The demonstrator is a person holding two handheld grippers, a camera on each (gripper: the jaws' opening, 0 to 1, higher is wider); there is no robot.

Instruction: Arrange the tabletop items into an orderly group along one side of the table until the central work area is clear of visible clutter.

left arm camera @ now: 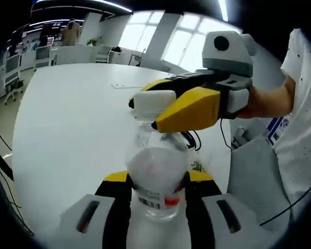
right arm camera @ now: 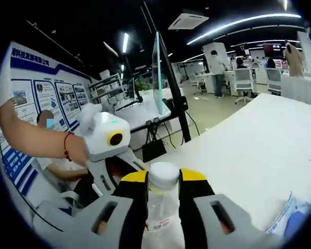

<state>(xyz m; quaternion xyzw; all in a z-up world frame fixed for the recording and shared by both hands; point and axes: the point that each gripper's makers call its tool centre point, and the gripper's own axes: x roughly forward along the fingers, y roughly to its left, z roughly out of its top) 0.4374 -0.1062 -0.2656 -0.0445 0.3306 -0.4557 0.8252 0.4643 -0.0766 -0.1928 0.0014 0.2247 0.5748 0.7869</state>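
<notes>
Above white table [left arm camera: 67,119], left tongs [left arm camera: 158,189] clamp clear bottle [left arm camera: 156,179], right tongs [left arm camera: 160,106] pinch its cap [left arm camera: 153,104]

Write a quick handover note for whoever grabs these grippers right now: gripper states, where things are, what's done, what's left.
Left gripper: jaws shut on the body of the clear bottle, held upright over the white table.
Right gripper: jaws shut on the bottle's white cap.
A blue-and-white packet lies on the table at the right gripper view's lower right.
Done: bottle held by both grippers.
Left: set the bottle along one side of the table, probably with the packet.
</notes>
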